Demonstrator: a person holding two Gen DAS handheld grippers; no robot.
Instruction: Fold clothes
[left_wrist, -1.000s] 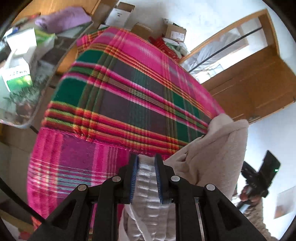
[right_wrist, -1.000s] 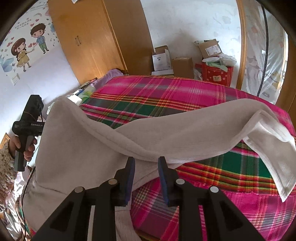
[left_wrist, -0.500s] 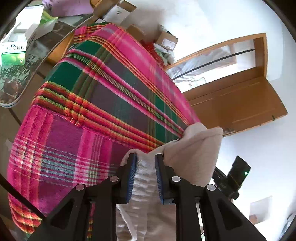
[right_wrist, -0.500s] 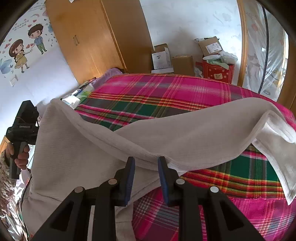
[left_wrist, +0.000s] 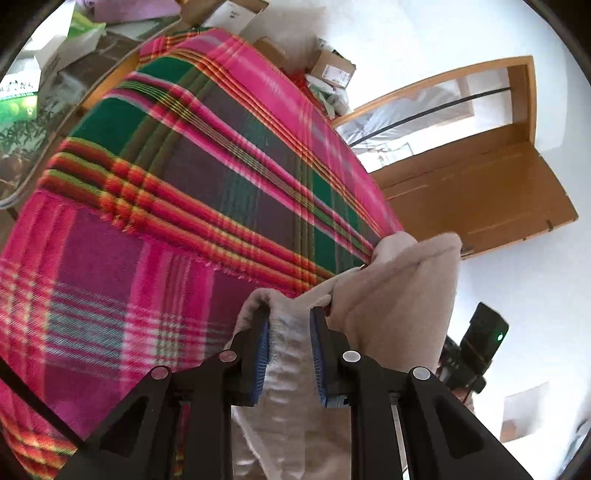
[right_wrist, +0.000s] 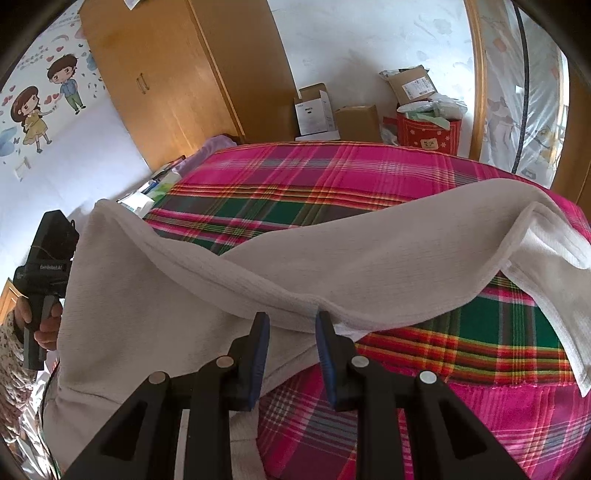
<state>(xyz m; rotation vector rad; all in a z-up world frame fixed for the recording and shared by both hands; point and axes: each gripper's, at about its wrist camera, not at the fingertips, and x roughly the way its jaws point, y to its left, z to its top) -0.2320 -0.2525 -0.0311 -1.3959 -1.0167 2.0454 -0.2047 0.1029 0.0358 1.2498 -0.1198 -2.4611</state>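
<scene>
A beige garment (right_wrist: 332, 266) with a white inner side hangs between both grippers and drapes over the near edge of the bed. My right gripper (right_wrist: 291, 321) is shut on its lower hem. My left gripper (left_wrist: 290, 325) is shut on a bunched ribbed edge of the same garment (left_wrist: 399, 295). In the right wrist view the left gripper (right_wrist: 44, 258) shows at the far left, held by a hand, with the cloth rising to it. The left wrist view shows the right gripper's body (left_wrist: 476, 350) at the lower right, past the cloth.
The bed carries a pink, green and red plaid blanket (right_wrist: 332, 177). A wooden wardrobe (right_wrist: 177, 81) and cardboard boxes (right_wrist: 317, 110) stand behind it. A glass side table (left_wrist: 44, 92) with boxes is at the bed's left, and an open wooden door (left_wrist: 480, 184) at its right.
Both grippers kept their hold. The left wrist view has swung a little, so the garment's fold sits lower right. The garment's white flap has slid toward the right over the blanket.
</scene>
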